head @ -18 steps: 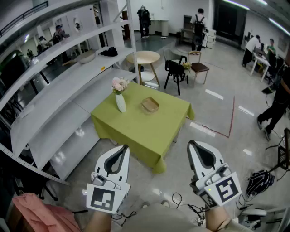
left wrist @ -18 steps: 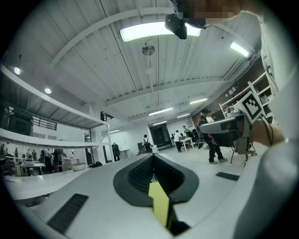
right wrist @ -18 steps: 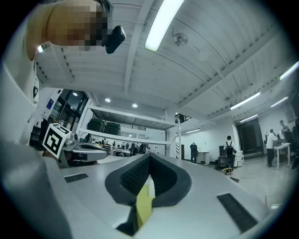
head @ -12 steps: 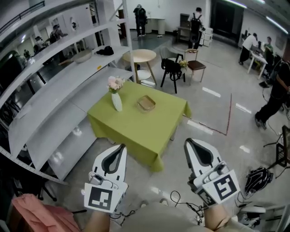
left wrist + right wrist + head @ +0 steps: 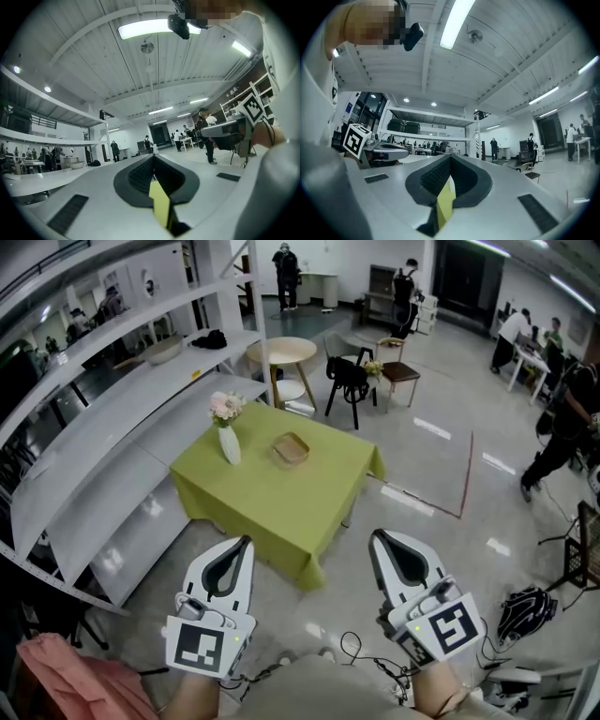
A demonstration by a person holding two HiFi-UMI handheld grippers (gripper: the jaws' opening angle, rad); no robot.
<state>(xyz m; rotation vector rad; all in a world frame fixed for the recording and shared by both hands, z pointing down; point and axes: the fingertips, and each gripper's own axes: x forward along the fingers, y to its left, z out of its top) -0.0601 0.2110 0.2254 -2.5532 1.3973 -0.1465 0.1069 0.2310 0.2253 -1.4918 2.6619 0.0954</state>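
Green-clothed table (image 5: 272, 498) on grey floor (image 5: 422, 474) beside white shelving (image 5: 122, 418) (left claw (image 5: 246, 542) and right claw (image 5: 375, 535) pressed together).

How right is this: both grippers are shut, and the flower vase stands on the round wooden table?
Wrong table: the head view shows the flower vase on the green-covered table. The left gripper and right gripper are indeed shut.

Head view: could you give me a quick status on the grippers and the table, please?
Shut and empty: left gripper, right gripper. Ahead, table untouched, vase and tray on it. Nothing in the way.
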